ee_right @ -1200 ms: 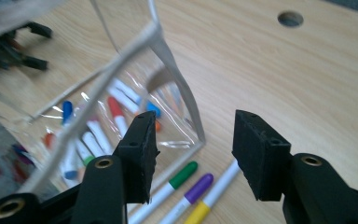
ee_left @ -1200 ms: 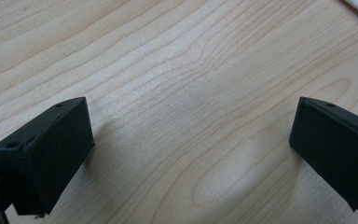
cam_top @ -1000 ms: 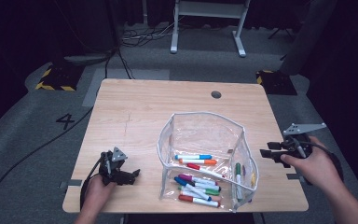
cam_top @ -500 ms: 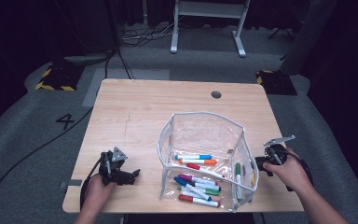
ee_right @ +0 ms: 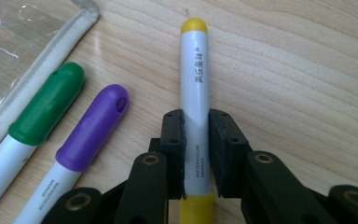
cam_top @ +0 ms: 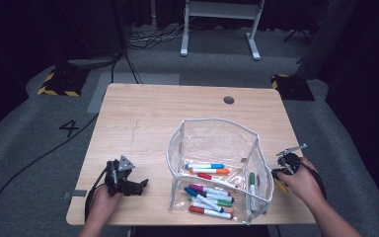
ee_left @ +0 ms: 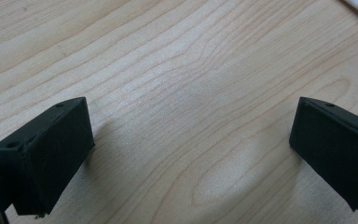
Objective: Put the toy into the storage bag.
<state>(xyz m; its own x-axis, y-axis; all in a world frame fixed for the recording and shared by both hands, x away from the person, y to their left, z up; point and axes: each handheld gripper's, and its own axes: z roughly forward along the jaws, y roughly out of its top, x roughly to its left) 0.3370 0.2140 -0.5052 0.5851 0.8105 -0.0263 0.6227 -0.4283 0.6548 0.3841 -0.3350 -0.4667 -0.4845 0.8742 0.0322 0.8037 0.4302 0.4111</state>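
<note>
Two markers, a green marker (ee_right: 36, 122) and a purple marker (ee_right: 83, 140), are lying side by side on the wooden counter (ee_right: 298, 79), just left of the yellow marker (ee_right: 195, 93) in the right gripper view. The right gripper (ee_right: 196, 154) is holding this yellow marker: its fingers (ee_right: 173, 149) have just been closing and are now pressing on the white barrel from both sides, while the marker is lying on the counter beside the white edge of the clear pouch (cam_top: 217, 148). In the high view the right gripper (cam_top: 285, 165) is sitting just right of the pouch, which is holding several coloured markers. The left gripper (cam_top: 128, 182) is resting near the front left of the counter, well apart from the pouch, and its fingers (ee_left: 46, 149) are standing wide apart over bare wood.
</note>
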